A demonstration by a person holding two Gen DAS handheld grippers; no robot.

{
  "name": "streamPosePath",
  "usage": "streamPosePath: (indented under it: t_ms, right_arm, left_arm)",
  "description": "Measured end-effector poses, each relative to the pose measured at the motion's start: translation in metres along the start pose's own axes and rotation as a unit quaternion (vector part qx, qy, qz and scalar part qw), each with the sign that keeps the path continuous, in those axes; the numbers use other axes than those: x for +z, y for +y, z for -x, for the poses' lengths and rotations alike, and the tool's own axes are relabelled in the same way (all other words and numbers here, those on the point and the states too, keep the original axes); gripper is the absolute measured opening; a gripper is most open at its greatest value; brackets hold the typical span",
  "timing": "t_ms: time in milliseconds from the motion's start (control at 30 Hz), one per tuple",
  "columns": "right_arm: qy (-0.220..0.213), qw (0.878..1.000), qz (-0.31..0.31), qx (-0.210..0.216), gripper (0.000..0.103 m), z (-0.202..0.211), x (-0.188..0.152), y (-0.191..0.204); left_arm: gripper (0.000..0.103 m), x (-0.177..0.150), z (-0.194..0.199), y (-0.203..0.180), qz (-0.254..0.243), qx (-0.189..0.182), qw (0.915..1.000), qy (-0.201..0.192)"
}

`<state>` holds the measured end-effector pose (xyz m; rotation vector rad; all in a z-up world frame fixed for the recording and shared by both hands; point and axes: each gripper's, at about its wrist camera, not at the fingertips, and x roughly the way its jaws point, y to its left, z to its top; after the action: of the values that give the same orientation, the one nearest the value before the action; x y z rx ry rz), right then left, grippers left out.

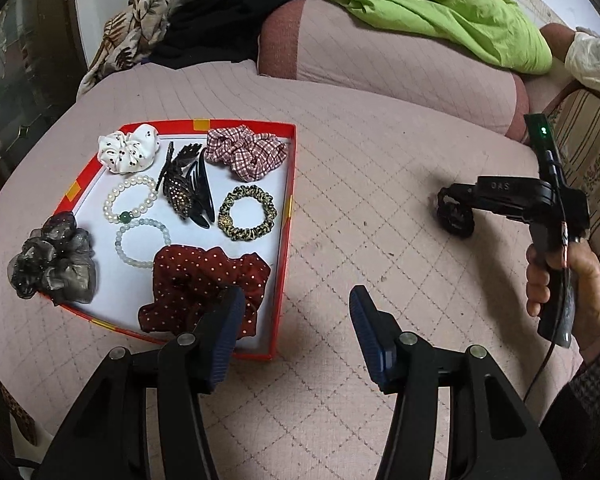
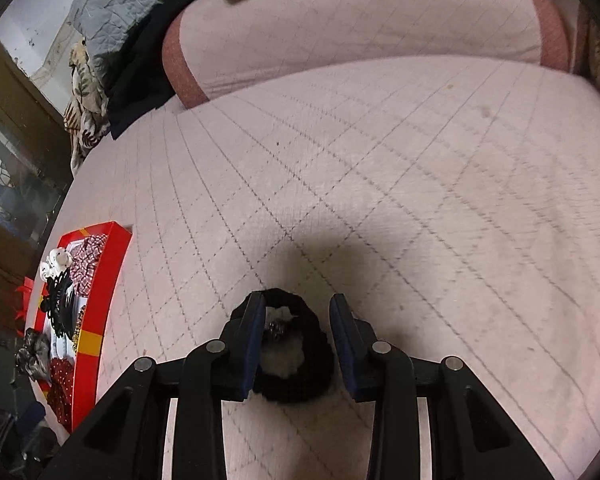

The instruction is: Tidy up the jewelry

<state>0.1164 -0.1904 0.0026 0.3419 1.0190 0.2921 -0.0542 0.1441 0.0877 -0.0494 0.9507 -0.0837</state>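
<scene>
- Red tray of scrunchies and bead bracelets lies left on the quilted bed.
- Left gripper: fingers apart, empty, by the tray's corner.
- Right gripper: fingers apart around a black scrunchie on the bed, not pressing it.

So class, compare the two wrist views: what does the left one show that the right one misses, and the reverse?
Only the left view shows the pearl bracelet, the person's hand and the right gripper from outside. Only the right view shows the black scrunchie's white centre between open fingers. Both show the red tray and the pink quilt.
</scene>
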Motion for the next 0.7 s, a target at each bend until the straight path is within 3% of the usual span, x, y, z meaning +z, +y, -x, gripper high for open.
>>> streamPosePath:
  t_ms: [67, 200, 433, 533, 633, 700]
  right_arm:
    - [0.01, 1.0, -0.011, 0.025, 0.01, -0.004, -0.001, -0.002]
    - [-0.003, 0.998, -0.018, 0.054, 0.01, 0.011, -0.008, 0.001]
    - [-0.035, 0.992, -0.009, 0.119, 0.01, 0.079, -0.037, 0.004]
    - [-0.047, 0.997, 0.014, 0.065, 0.01, 0.099, -0.053, 0.0]
    - [-0.049, 0.996, 0.059, -0.045, 0.012, 0.101, -0.071, -0.003]
    - [-0.049, 0.989, 0.084, -0.112, 0.022, 0.095, -0.081, -0.004]
  left_arm:
    - [0.053, 0.0, -0.002, 0.0, 0.001, 0.0, 1.0, 0.003]
    - [0.053, -0.002, -0.004, -0.003, 0.003, 0.001, 1.0, 0.008]
    - [0.053, -0.004, 0.005, -0.026, -0.017, -0.008, 0.9998, 0.006]
    - [0.053, -0.004, 0.006, -0.044, -0.039, -0.016, 0.9991, 0.004]
    - [0.053, -0.003, -0.002, -0.059, -0.054, -0.012, 0.9984, 0.007]
    - [0.053, -0.003, -0.007, -0.063, -0.062, 0.0, 0.998, 0.008]
